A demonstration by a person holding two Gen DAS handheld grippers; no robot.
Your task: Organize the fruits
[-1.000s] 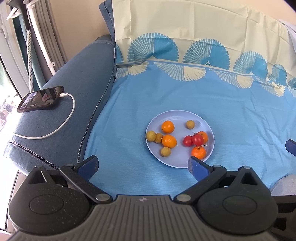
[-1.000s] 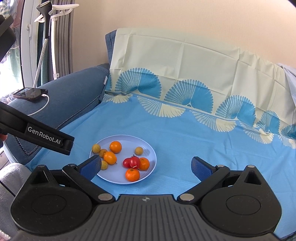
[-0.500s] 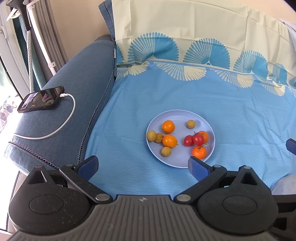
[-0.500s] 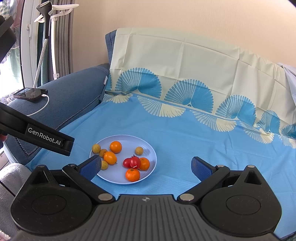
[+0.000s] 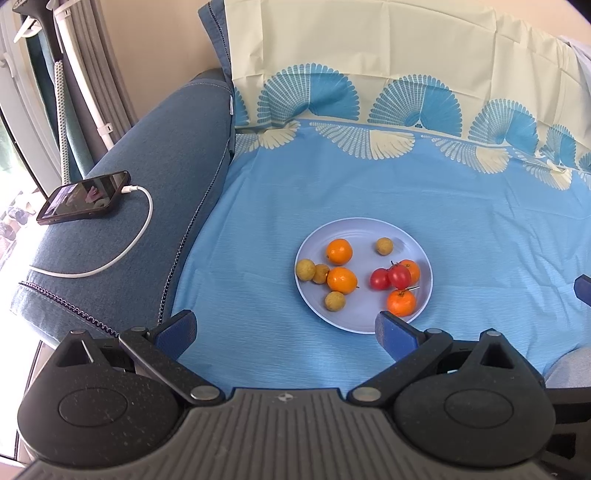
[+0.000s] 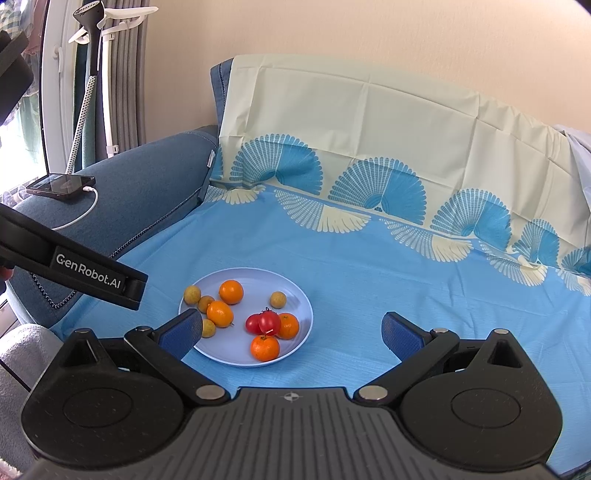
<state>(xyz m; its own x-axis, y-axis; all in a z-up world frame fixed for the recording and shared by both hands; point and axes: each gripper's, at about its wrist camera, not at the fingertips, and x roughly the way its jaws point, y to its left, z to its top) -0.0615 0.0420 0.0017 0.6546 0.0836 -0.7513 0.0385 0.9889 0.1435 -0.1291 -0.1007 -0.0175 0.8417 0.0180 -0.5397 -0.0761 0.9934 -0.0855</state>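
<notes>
A home living room, seen from beside the sofa.
A blue fabric sofa [image 5: 147,177] draped with a fan-patterned cloth [image 6: 369,240], a phone [image 5: 83,197] charging on its armrest, curtains [image 6: 125,74] and a garment steamer [image 6: 90,22] by the window.

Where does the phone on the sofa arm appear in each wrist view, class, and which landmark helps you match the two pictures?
Left wrist view: phone at mid-left, on the sofa arm.
Right wrist view: phone at far left, smaller, above the left gripper's arm.
Shared landmark: the plate of fruit.

Fruit-laden plate [image 5: 417,240] on blue sheet [image 5: 480,206]; left gripper [image 5: 284,332] spread, empty.
</notes>
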